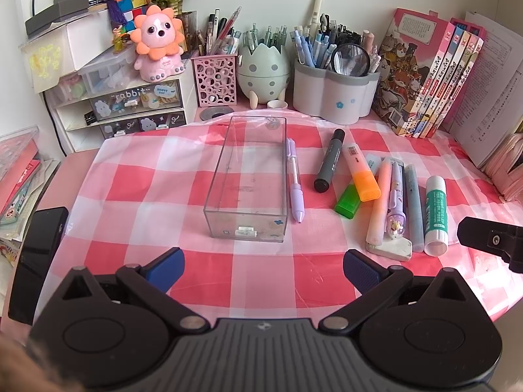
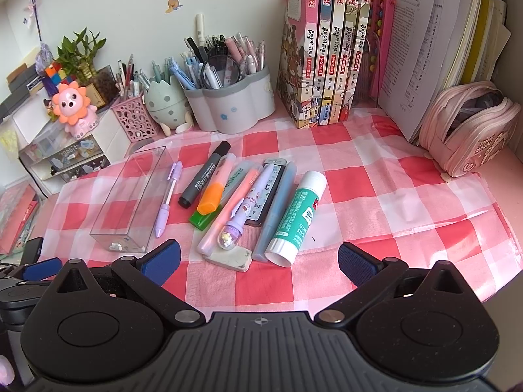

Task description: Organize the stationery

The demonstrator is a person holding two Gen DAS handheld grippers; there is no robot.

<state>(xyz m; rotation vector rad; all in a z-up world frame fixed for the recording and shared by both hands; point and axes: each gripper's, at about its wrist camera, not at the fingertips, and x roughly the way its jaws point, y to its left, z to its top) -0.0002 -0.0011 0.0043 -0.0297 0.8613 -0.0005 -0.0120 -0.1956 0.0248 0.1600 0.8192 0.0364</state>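
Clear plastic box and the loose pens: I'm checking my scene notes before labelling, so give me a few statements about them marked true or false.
1. The clear plastic box is empty. True.
2. The lilac pen lies inside the box. False: it lies on the checked cloth beside the box.
3. The glue stick is at the far end of the row from the box. True.
4. The orange highlighter stands upright. False: it lies flat, partly over a green highlighter.
5. The right gripper holds the glue stick. False: it is open and empty, as is the left gripper.
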